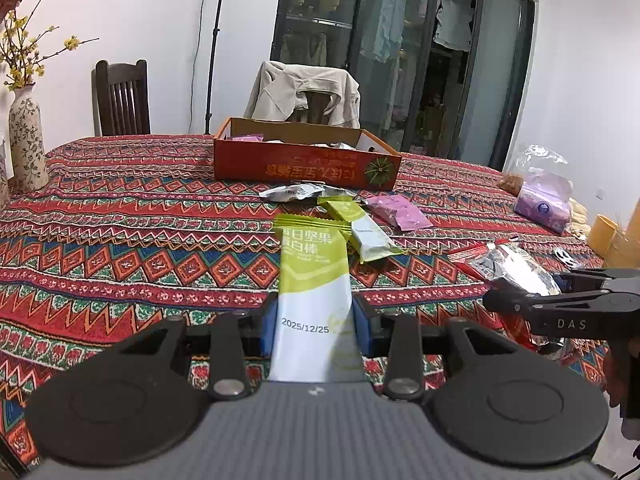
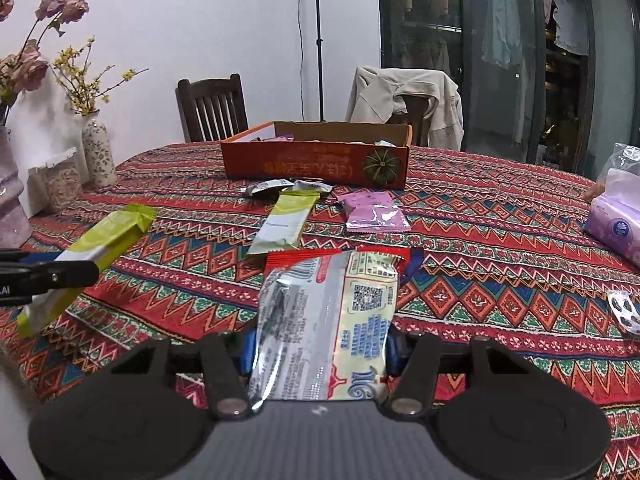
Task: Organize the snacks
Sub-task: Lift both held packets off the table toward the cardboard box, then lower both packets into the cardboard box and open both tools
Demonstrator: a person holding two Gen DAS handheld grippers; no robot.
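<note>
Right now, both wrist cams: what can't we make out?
- Orange box contents: near wall hides most, both views.
- Green bar lower end: left gripper body covers it, left view.
- Silver packet front face: only its back shows, right view; right gripper covers its base.
- Blister pack: too small, right view.

tablecloth (image 1: 140, 220): red-green zigzag | box (image 1: 304, 164): orange | bar (image 1: 312, 276): green-white | packet (image 2: 324, 320): silver-red

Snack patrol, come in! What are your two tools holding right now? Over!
Left tool shut on green nut bar. Right tool shut on silver snack pack. Orange box ahead; loose snacks before it, path above them open.
</note>
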